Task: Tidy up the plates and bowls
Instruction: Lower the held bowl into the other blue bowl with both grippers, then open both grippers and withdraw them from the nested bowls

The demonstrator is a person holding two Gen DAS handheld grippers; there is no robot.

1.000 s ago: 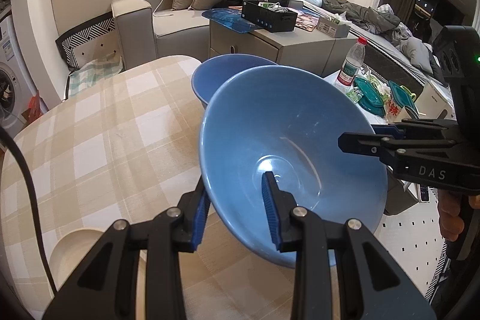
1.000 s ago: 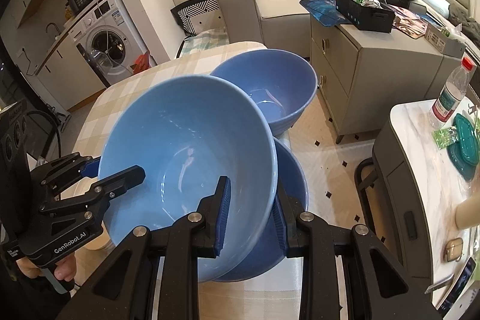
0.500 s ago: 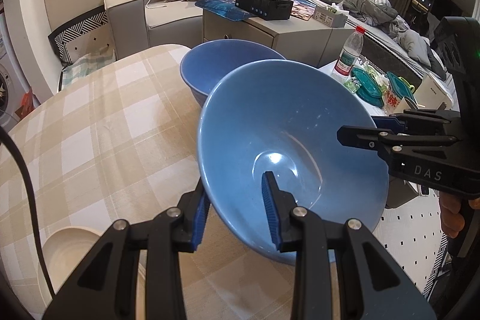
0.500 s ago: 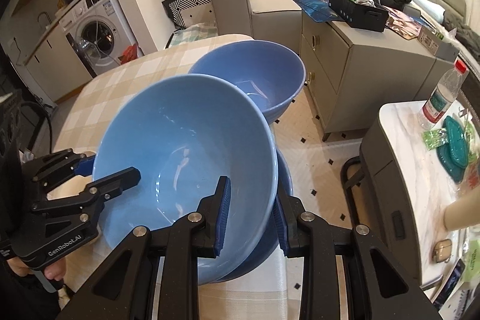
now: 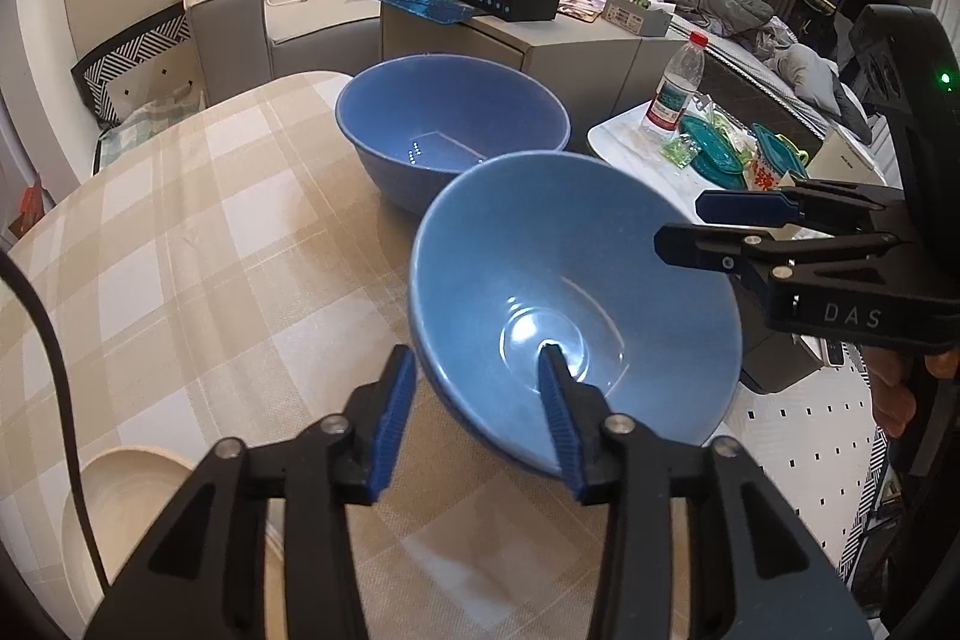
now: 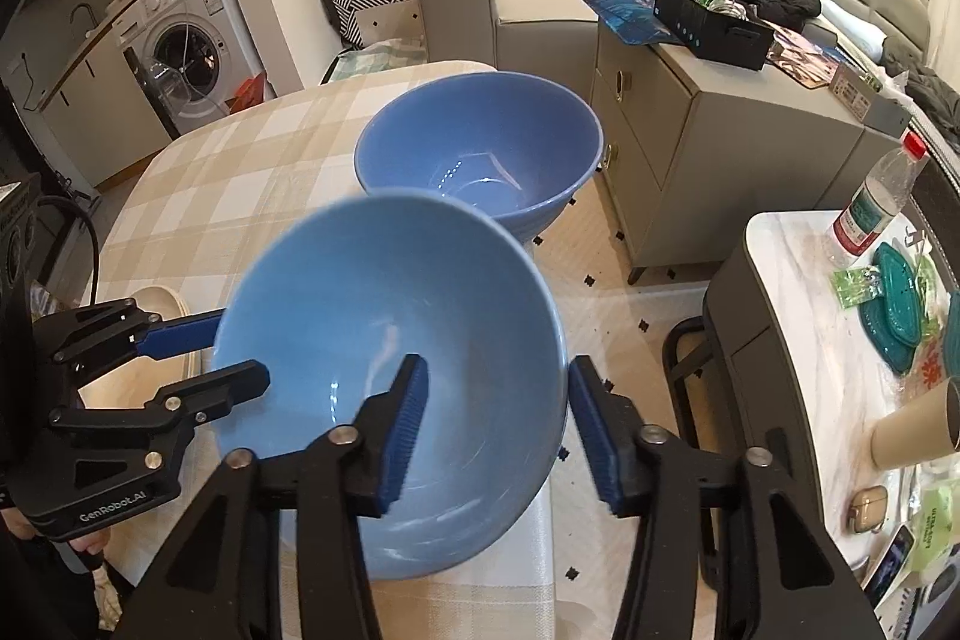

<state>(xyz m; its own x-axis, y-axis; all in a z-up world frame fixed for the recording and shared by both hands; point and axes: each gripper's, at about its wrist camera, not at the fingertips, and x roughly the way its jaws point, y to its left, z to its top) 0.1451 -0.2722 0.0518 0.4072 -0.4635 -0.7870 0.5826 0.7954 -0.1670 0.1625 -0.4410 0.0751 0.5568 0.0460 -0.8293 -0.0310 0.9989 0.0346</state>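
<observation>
A light blue bowl point(image 5: 570, 304) point(image 6: 384, 340) sits near the edge of the checked table point(image 5: 180, 250). My left gripper point(image 5: 474, 370) point(image 6: 240, 349) straddles its near rim, one pad inside and one outside. Its jaws are opening and a gap shows at the outer pad. From the opposite side my right gripper point(image 6: 497, 370) point(image 5: 681, 226) straddles the rim the same way, jaws opening, pads off the wall. The bowl looks blurred in the right wrist view. A darker blue bowl point(image 5: 450, 130) point(image 6: 480, 148) stands just behind it.
A cream plate point(image 5: 138, 496) point(image 6: 162, 298) lies on the table beside my left gripper. Beyond the table edge are a grey cabinet point(image 6: 720, 130), a sofa point(image 5: 288, 16) and a marble side table point(image 6: 810, 310) with a water bottle point(image 5: 675, 94). A black cable point(image 5: 54, 370) crosses the left side.
Both grippers' jaws have spread apart from the light blue bowl's rim. The bowl has dropped lower, and the darker bowl that showed beneath it is now hidden.
</observation>
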